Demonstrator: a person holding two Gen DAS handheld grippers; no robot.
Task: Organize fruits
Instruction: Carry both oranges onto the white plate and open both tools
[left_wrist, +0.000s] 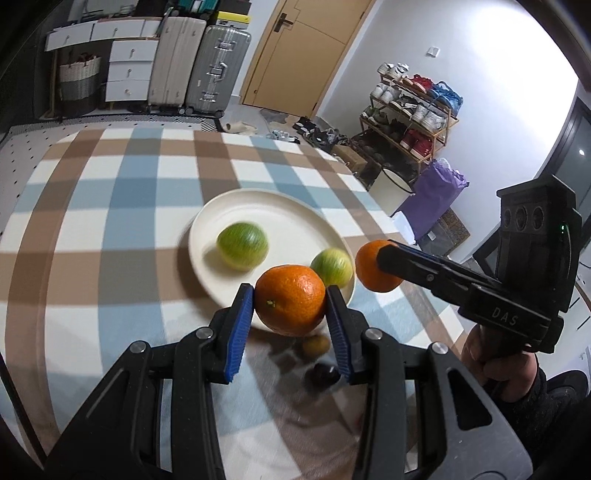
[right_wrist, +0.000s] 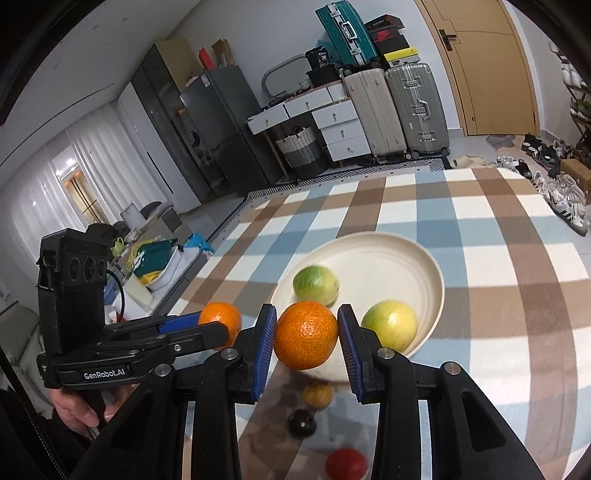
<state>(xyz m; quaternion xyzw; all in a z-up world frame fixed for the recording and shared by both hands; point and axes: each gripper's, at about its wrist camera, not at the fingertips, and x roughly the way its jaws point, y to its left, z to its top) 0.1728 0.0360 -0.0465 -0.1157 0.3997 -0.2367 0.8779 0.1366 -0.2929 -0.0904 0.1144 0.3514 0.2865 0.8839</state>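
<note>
An orange (left_wrist: 290, 304) is clamped between the blue pads of the left gripper (left_wrist: 290, 310), held above the near rim of the plate (left_wrist: 258, 206). A second orange (right_wrist: 306, 335) is gripped likewise by the right gripper (right_wrist: 306, 339), at the plate's 7 o'clock edge. Two green fruits (right_wrist: 316, 285) (right_wrist: 389, 325) are seen on the plate, toward its near side. Below the right gripper, on the checked cloth (right_wrist: 498, 258), a small yellow fruit (right_wrist: 317, 394), a dark one (right_wrist: 301, 422) and a red one (right_wrist: 346, 463) are seen, blurred.
</note>
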